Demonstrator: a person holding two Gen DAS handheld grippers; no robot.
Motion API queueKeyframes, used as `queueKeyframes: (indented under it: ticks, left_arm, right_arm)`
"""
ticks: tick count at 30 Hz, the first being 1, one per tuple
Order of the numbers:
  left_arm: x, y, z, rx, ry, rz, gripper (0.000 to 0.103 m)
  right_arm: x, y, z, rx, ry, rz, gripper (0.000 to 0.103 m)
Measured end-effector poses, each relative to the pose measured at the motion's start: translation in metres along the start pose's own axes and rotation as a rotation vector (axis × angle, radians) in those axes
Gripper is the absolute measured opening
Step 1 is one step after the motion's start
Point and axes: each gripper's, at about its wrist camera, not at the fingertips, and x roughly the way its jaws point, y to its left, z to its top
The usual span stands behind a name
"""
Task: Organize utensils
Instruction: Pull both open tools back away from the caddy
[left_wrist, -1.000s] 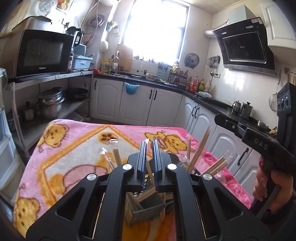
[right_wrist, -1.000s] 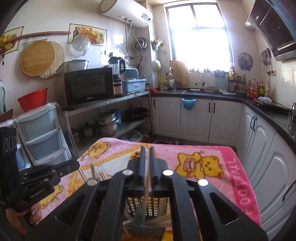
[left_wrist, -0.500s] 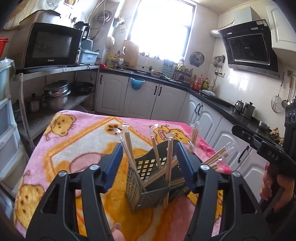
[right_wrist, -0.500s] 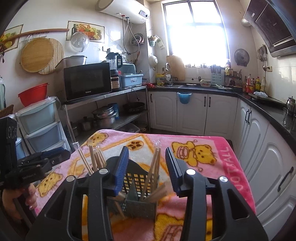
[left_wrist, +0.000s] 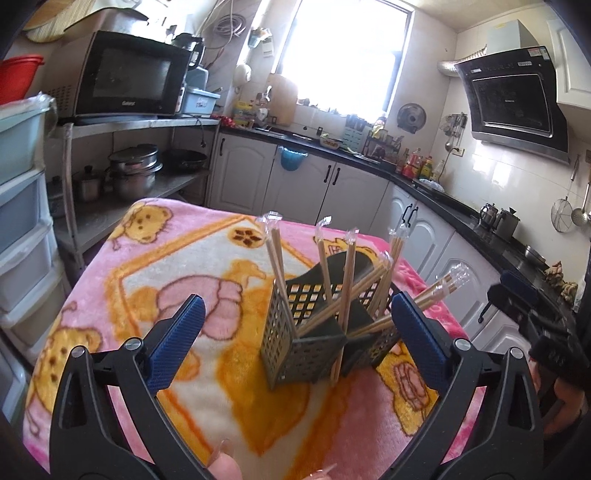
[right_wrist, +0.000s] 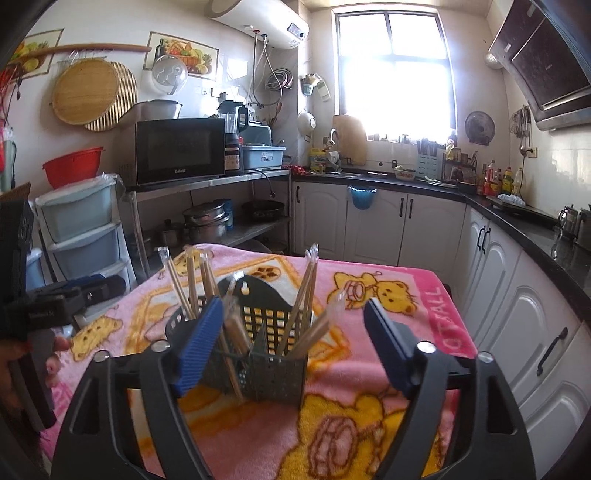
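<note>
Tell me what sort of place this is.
A home kitchen, most likely: a microwave on a steel shelf, a range hood on the tiled wall, and white cabinets under a dark countertop with a sink by the window.

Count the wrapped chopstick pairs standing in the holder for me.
6 wrapped chopstick pairs: one at the holder's left corner, two upright mid-holder, one crossing diagonally, one back right, one leaning out right. Others may be hidden.
</note>
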Motion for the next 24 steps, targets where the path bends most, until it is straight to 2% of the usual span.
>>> queueKeyframes:
  ticks: [8,24]
  left_arm:
    - [-0.005,-0.009,-0.021,0.018,0.036,0.017,0.093]
    - [-0.003,-0.028,-0.082,0.064,0.122,0.014,0.093]
  right_arm:
    - [-0.011,0.012,-0.028,-0.012,0.016,-0.012,0.094]
    - [-0.012,0.017,-0.086,0.04,0.141,-0.013,0.097]
